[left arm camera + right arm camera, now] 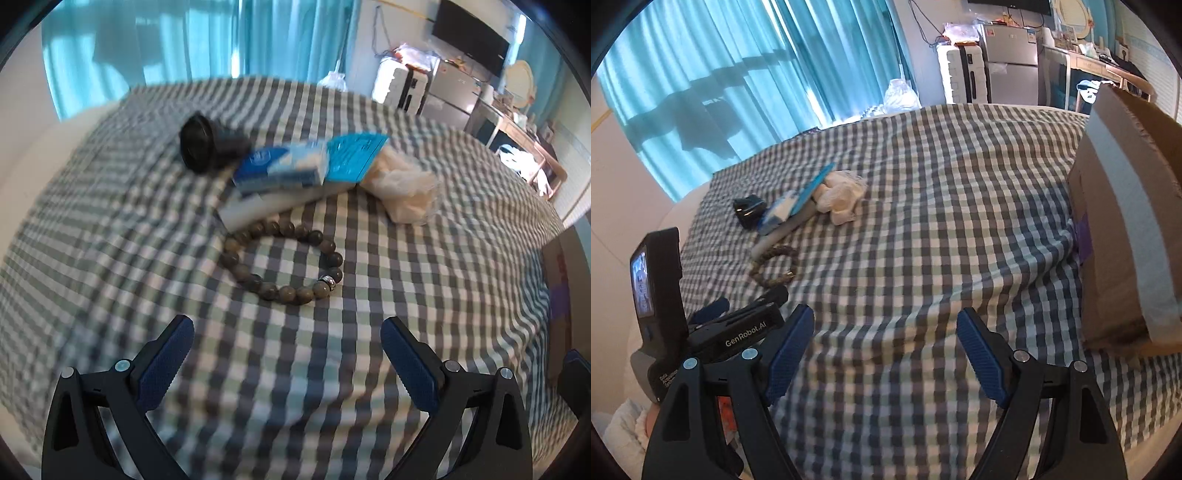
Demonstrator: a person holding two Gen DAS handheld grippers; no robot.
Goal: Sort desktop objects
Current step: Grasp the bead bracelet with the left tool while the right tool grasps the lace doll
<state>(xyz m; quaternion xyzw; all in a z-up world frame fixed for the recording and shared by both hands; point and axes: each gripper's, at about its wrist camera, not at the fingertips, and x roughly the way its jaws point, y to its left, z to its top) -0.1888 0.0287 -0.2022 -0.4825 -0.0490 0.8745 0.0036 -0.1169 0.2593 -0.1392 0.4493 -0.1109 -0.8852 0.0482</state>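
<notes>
Left wrist view looks down on a bead bracelet (282, 262) lying flat on the checked cloth (110, 236), just ahead of the left tool (286, 338), whose blue pads stand wide apart and empty. Just beyond the bracelet, a white tube (273, 208) touches its far side, with a blue-and-white packet (280, 166), a blue card (356, 157), a black cap-like object (205, 144) and a crumpled pale wrapper (402, 188) clustered behind. Right wrist view shows the right tool (884, 332) likewise released and holding nothing, with a cardboard box (1123, 236) close on its right, probably the sorting bin. The bracelet looks like the nearest pick; best to close on one side of the bead ring, on the near arc away from the tube, so the pads catch beads rather than cloth or nudge the pile
</notes>
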